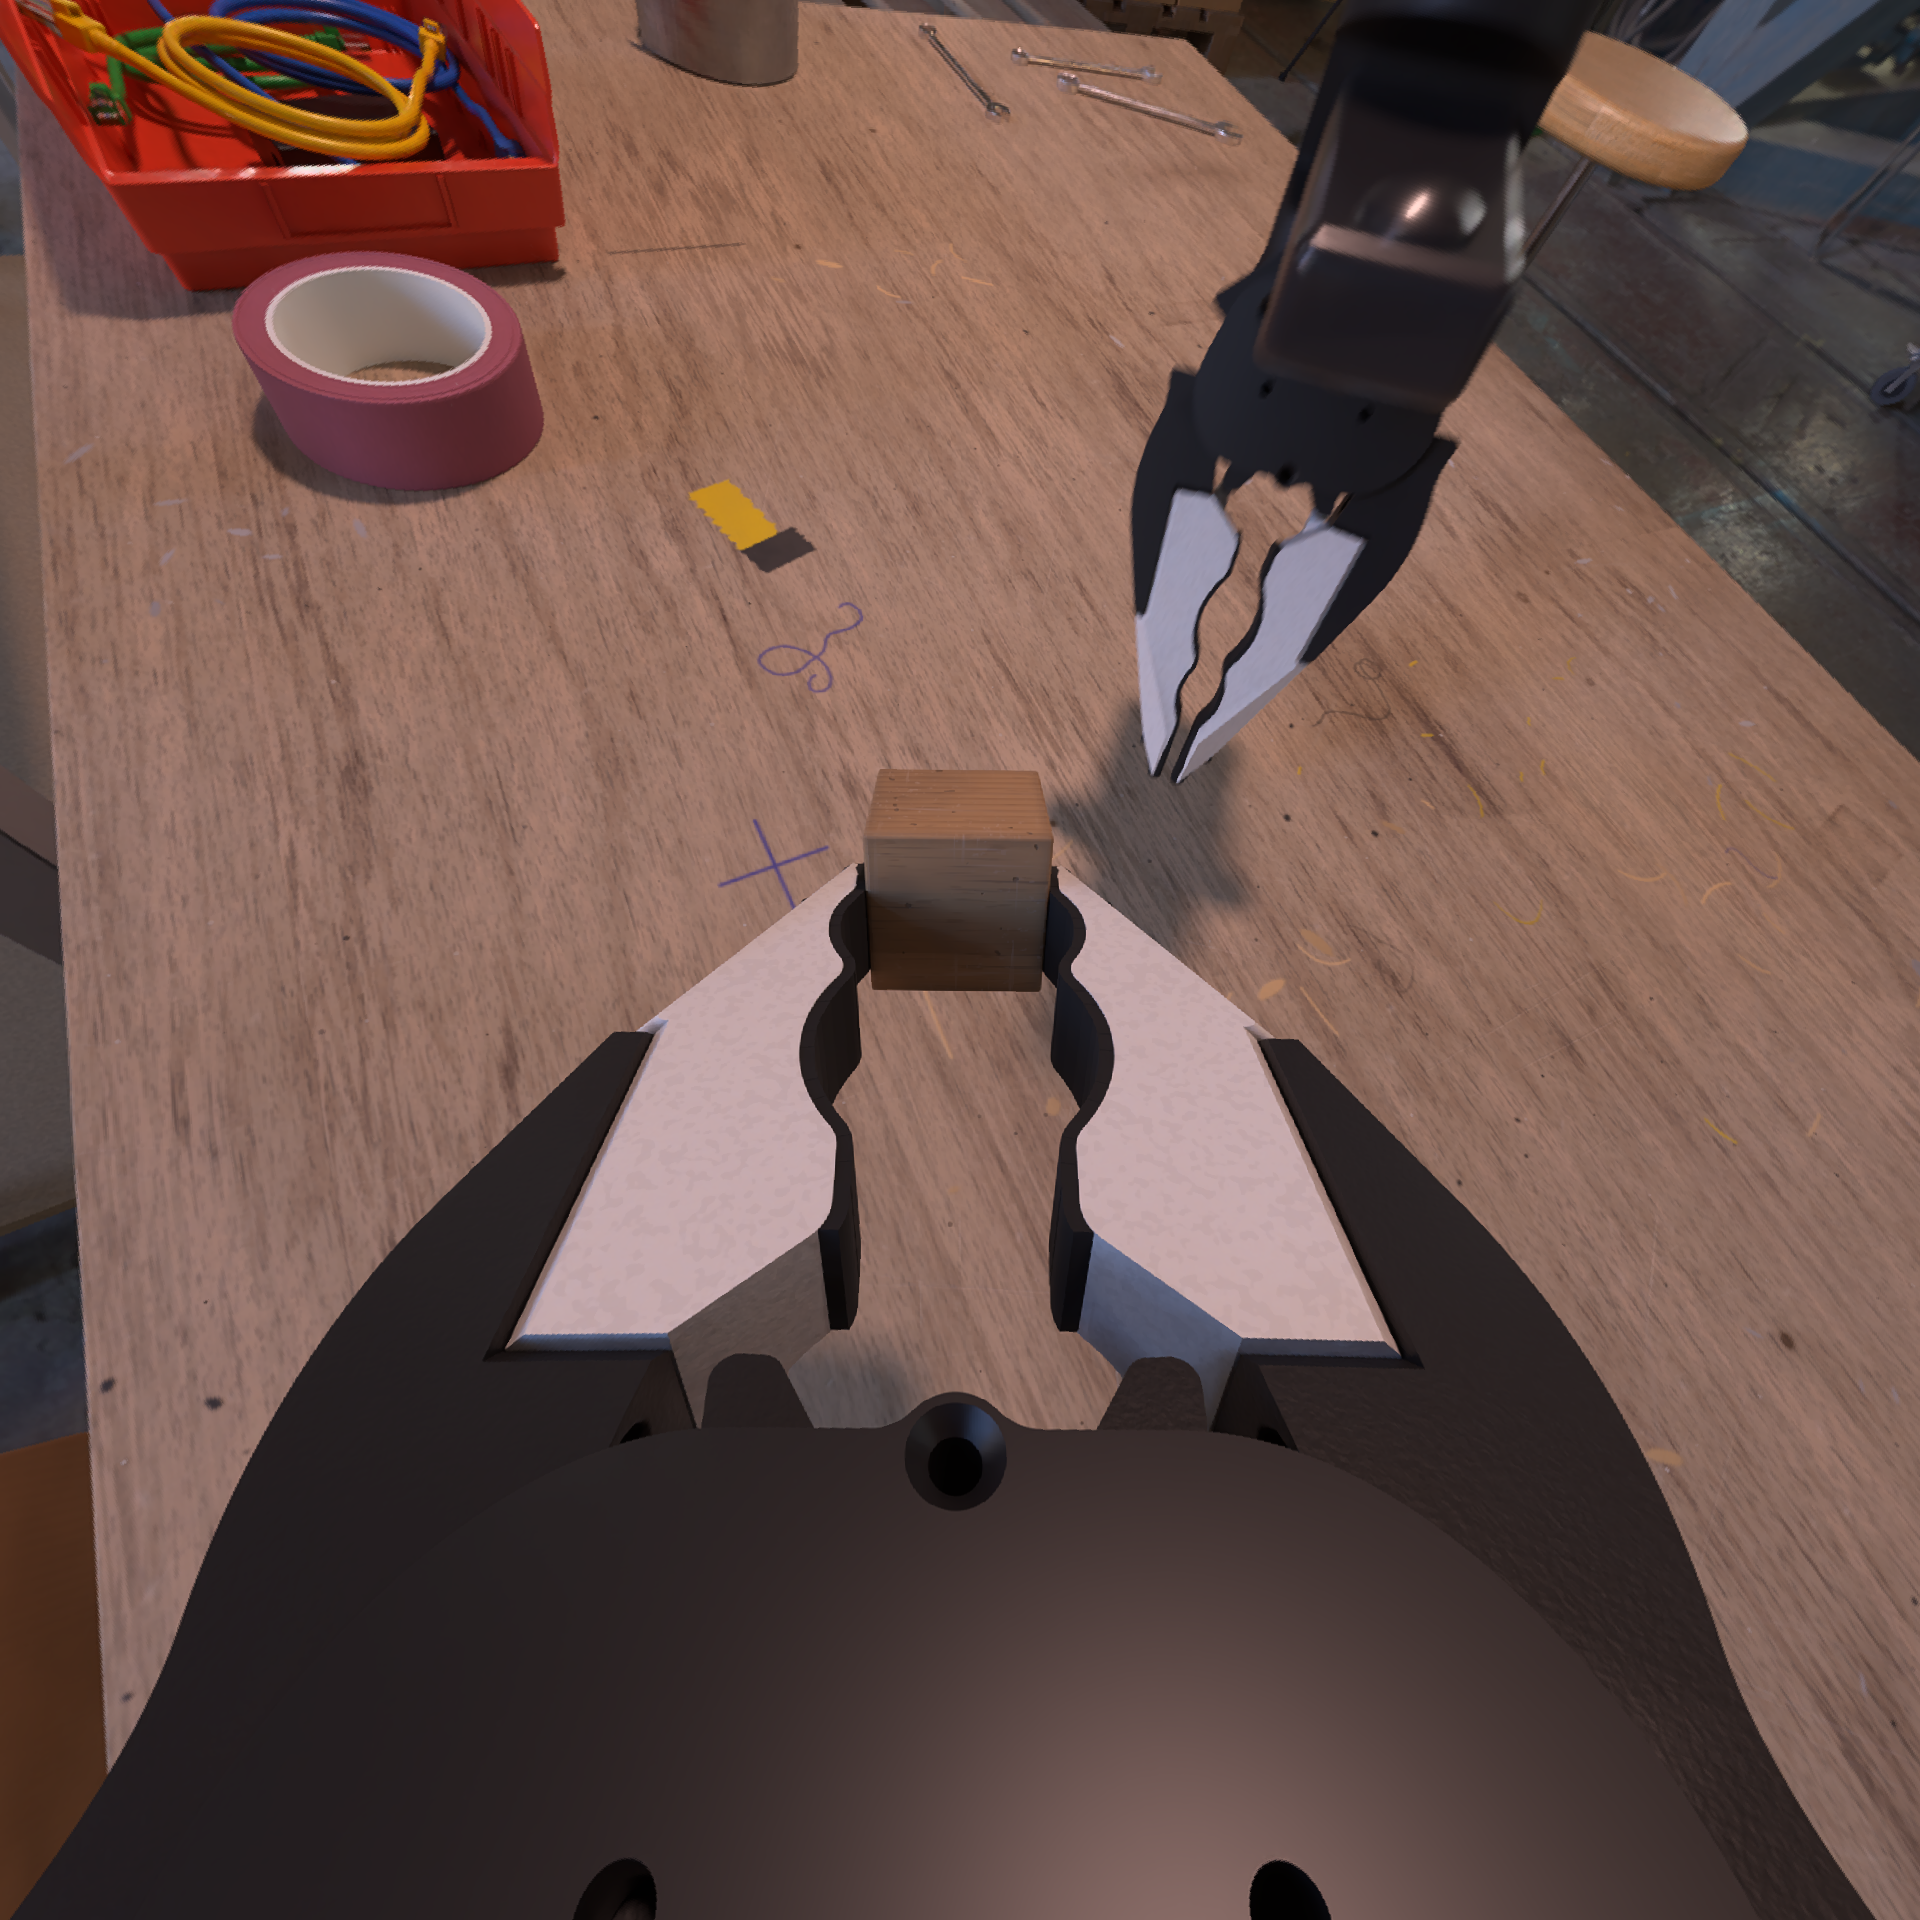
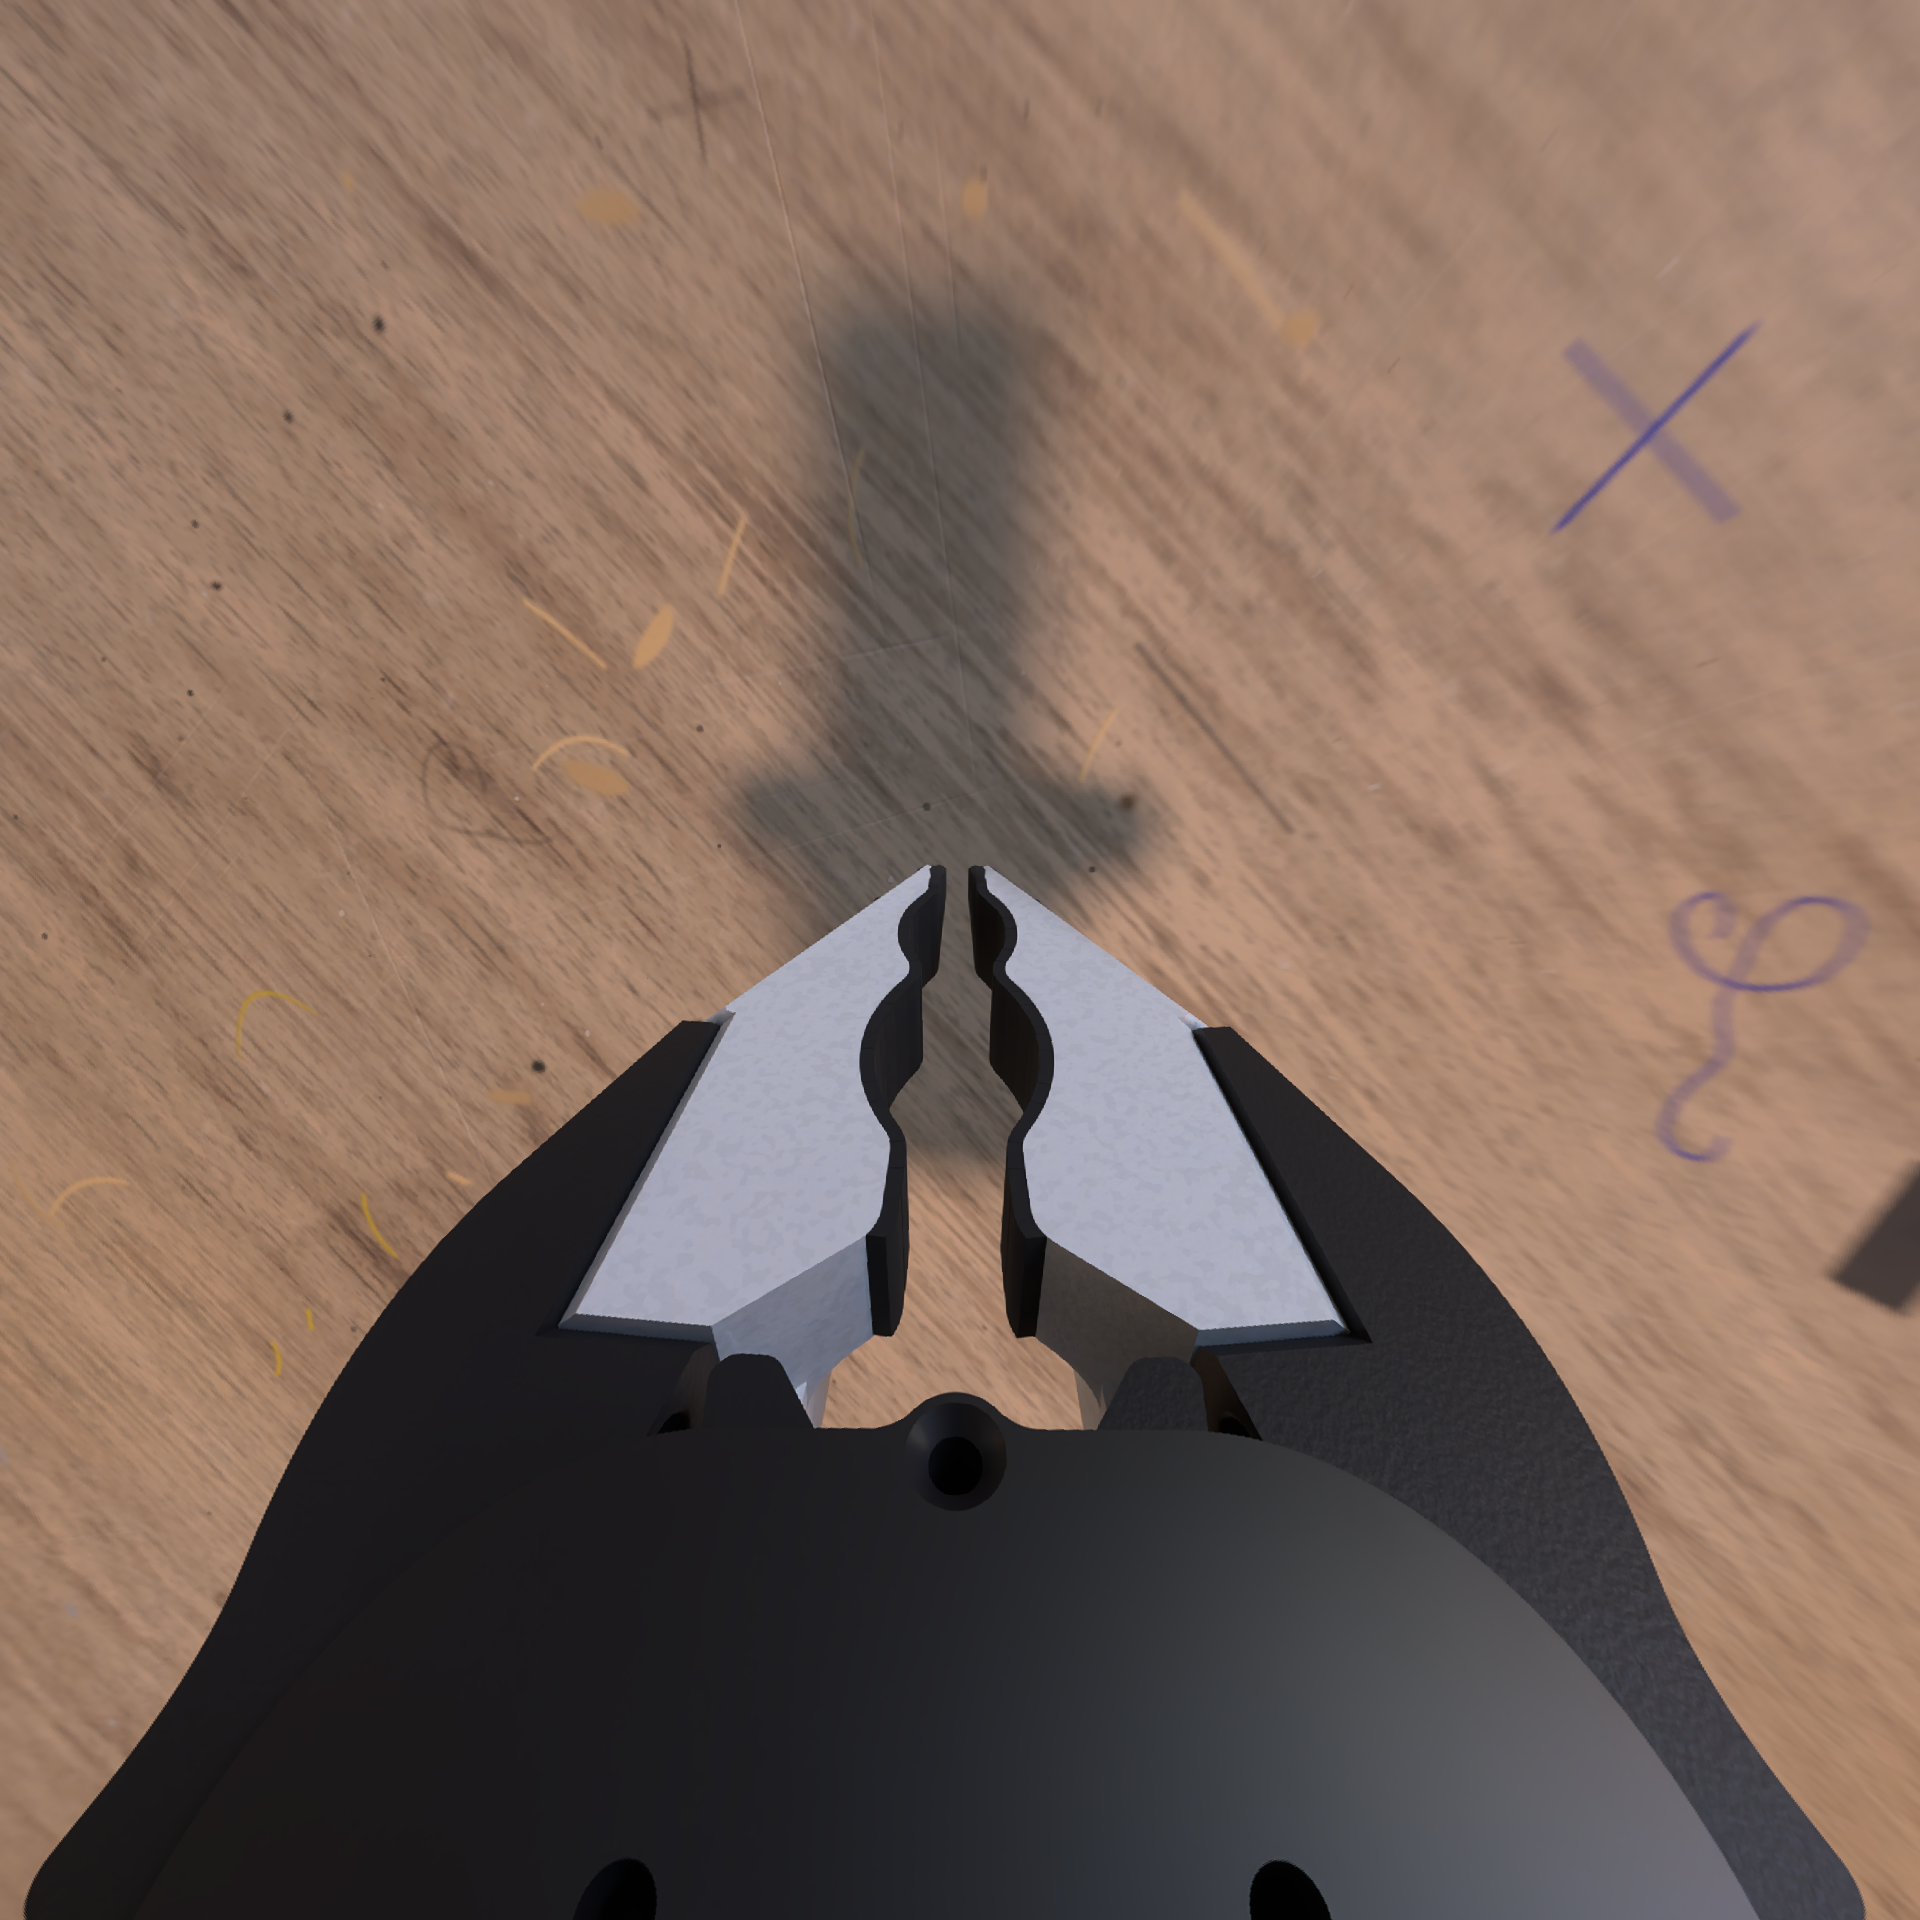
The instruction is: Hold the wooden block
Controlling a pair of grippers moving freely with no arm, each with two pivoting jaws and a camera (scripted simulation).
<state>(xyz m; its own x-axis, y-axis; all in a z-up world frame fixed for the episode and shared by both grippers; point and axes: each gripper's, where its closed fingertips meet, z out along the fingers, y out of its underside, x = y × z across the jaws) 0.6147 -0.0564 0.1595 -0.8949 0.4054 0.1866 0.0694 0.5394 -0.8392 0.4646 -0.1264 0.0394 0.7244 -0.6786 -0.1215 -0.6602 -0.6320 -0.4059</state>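
A small wooden block [image 1: 956, 831] sits between the fingertips of my left gripper [image 1: 956, 878], over the wooden table [image 1: 416, 935]. Both pads press on its sides, so the gripper is shut on it. I cannot tell whether the block rests on the table or is just above it. My right gripper [image 1: 1169, 774] hangs nose-down just right of and beyond the block, close to the table. Its jaws are almost together and hold nothing. In the right wrist view the right gripper [image 2: 956, 873] faces bare tabletop [image 2: 416, 520], and the block is out of that view.
A red bin [image 1: 343, 218] of coloured cables and a maroon tape roll [image 1: 395, 416] stand at the far left. A metal can [image 1: 717, 42] and several wrenches [image 1: 1143, 104] lie at the back. A round wooden stool [image 1: 1642, 114] stands past the table's right edge.
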